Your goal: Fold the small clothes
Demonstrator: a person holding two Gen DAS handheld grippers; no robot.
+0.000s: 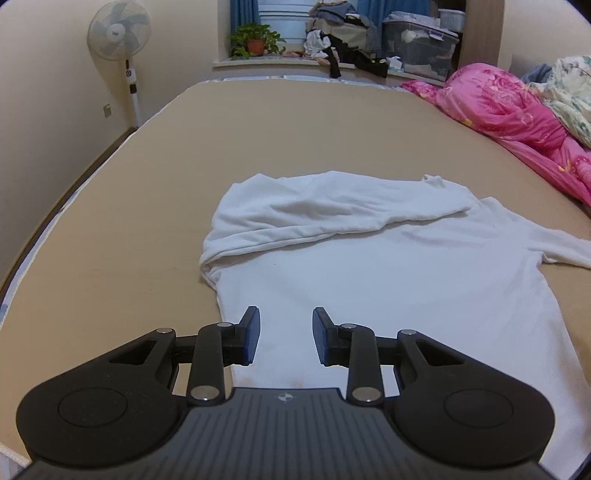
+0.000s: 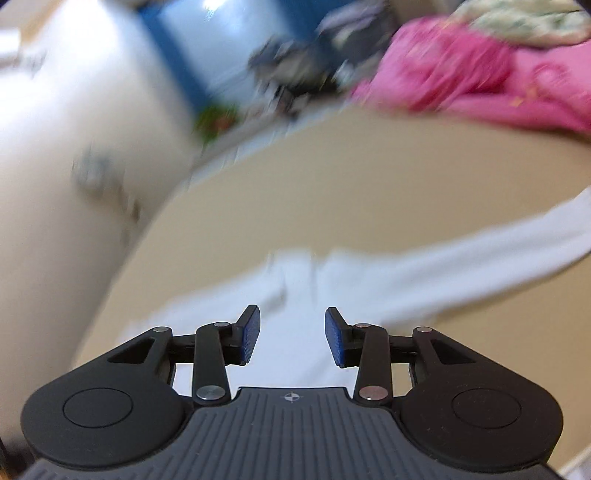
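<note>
At the far left of the left wrist view a standing fan (image 1: 119, 33) is against the cream wall, beside the bed (image 1: 295, 125), whose tan cover fills the middle of the picture. Further right, on the window ledge, are a potted plant (image 1: 255, 40), a heap of dark clothes (image 1: 343, 37) and a clear storage box (image 1: 421, 44). A pink quilt (image 1: 517, 107) is bunched along the bed's right edge.

The white shirt (image 1: 388, 273) lies spread flat on the bed, near the camera and right of centre. Its left sleeve (image 1: 332, 206) is folded across the upper body of the shirt, while the other sleeve stretches off toward the right edge of the picture. The left gripper (image 1: 286, 339) is low over the shirt's near left part; its jaws stand apart with nothing between them, and the blue pads touch no cloth.

The right wrist view is heavily blurred and tilted. The wall is at left, the tan bed in the middle, the pink quilt at upper right. The white shirt (image 2: 369, 280) shows below as a pale streak running out to the right. The right gripper (image 2: 292, 341) is above it, jaws parted and empty.
</note>
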